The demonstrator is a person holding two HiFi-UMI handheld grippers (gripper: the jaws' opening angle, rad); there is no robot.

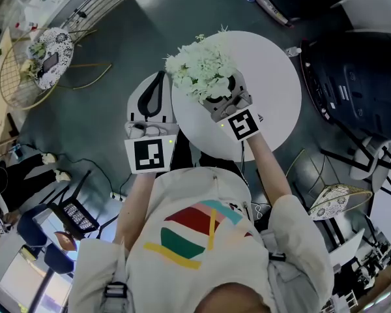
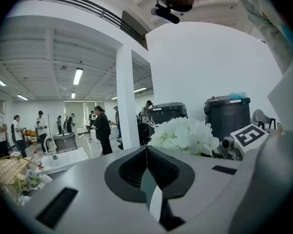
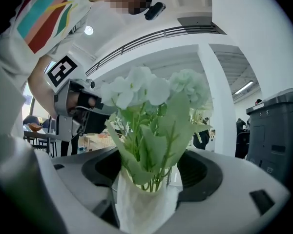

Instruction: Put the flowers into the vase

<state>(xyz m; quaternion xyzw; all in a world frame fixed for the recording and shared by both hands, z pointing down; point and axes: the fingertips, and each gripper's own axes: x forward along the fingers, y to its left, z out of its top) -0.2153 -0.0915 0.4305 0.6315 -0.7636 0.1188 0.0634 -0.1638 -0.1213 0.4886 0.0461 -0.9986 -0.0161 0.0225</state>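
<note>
Right gripper view showed the right gripper [image 3: 154, 172] with its two fingers spread wide apart and a white vase [image 3: 144, 204] standing upright in the gap between them. The dark pads sat just beside the vase on either side, and no firm press on it could be seen. The flowers [image 3: 151, 106], pale white and green blooms on leafy green stems, stood in the vase and rose above the fingertips, filling the space between and over the fingers. Beyond the right finger stood a grey bin [image 3: 276, 130] with small light marks near its lid, too small to read.

In the left gripper view, the left gripper [image 2: 146, 150] had its fingers closed tip to tip with nothing between them. Ahead of those closed fingers and off to their right were the white blooms, and just beside them the right gripper's marker cube [image 2: 248, 136], printed with a black-and-white square pattern. Farther beyond the fingertips stood two dark bins [image 2: 227, 116] and several people [image 2: 101, 130] in an open hall.

From the head view, both grippers reached over a round white table [image 1: 274, 90]. The flowers spread out in front of the right gripper's fingers and hid the vase, while the left gripper's closed fingers lay near the table's edge, apart from the blooms. The person's shirt [image 1: 189, 230] bore coloured stripes.
</note>
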